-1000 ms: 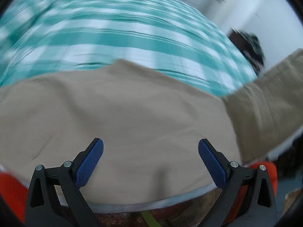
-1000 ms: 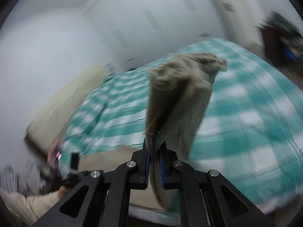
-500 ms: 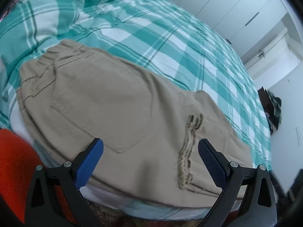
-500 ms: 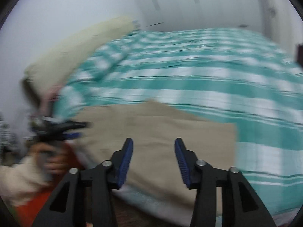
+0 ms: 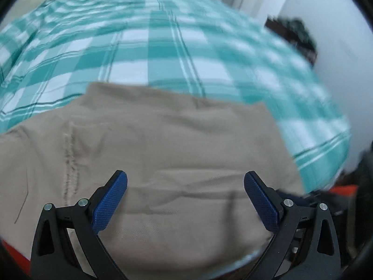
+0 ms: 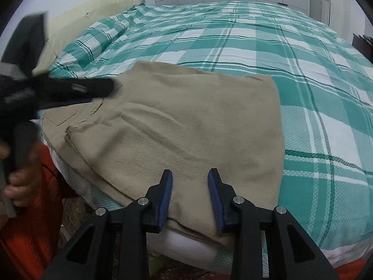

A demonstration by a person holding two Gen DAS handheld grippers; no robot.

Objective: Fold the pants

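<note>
Pants [image 6: 186,121] now lie folded on the bed [image 6: 303,58] — right tongs [image 6: 190,193] released them, part-open; left tongs [image 5: 185,200] wide open, empty.

The left wrist view is blurry, so the checked bedspread [image 5: 163,46] past the fingers smears. In the right wrist view, the left gripper [image 6: 70,91], far left of the fingers, is blurred, its fingertips unclear. The pants [image 6: 186,128] hang over the bed's edge, partly hidden behind the fingers.

Bare checked bedspread [image 6: 268,53] lies beyond the folded pants [image 6: 186,126].
</note>
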